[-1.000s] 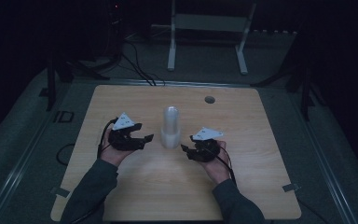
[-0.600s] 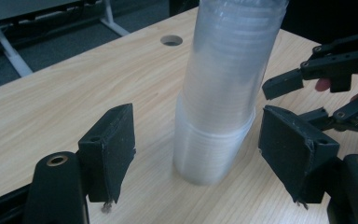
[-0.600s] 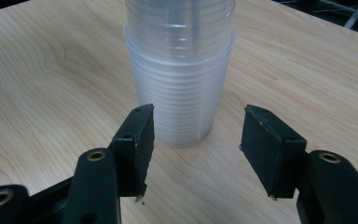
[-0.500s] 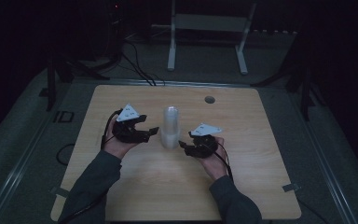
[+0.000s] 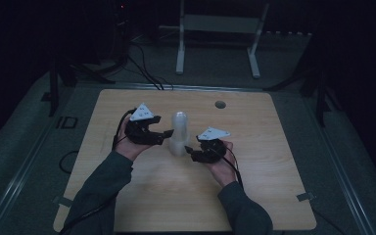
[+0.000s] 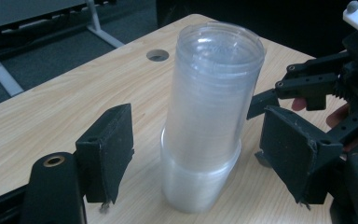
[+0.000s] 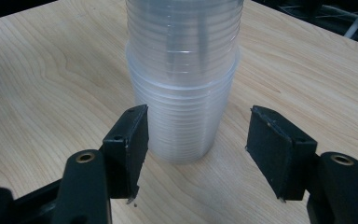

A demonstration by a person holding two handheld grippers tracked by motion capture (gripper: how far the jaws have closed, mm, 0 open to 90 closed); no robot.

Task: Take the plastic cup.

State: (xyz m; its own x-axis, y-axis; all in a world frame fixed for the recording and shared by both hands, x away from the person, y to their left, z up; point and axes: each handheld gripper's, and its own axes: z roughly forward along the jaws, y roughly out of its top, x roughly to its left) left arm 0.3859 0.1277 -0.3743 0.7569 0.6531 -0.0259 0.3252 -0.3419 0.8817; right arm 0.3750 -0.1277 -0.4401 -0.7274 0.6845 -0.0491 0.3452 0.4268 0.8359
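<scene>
On the light wooden table [image 5: 127,205] I count one stack of clear plastic cups [image 5: 178,133], two grippers and two hands. That stack stands upright near the middle of the tabletop, a little toward the far side, with one round cable hole [image 5: 220,104] in the wood beyond it and to the right.

From my left gripper view the stack reads as two parts: an upper run of nested cups standing mouth-up inside or upon a wider lower run, whose rim forms a visible step partway down. Ribbed lines show many cups pressed together, but they are too close and translucent for me to count. The topmost cup looks empty, though the plastic is cloudy and I cannot be sure of its bottom.

My left gripper [image 5: 162,136] sits just left of the stack, its jaws spread wide with one jaw at either side of the cups and clear of them in its own view. My left hand [image 5: 127,144] holds it from below, and one grey three-cornered plate [image 5: 142,113] rides on top.

My right gripper [image 5: 190,152] sits just right of the stack and slightly nearer, jaws also spread wide, framing the lower cups without touching them. My right hand [image 5: 220,164] holds it; a second grey plate [image 5: 212,132] tops it.

Beyond the far edge of the table I see one white metal stand [image 5: 219,36] on the floor, with dark cables [image 5: 144,68] trailing to its left.
</scene>
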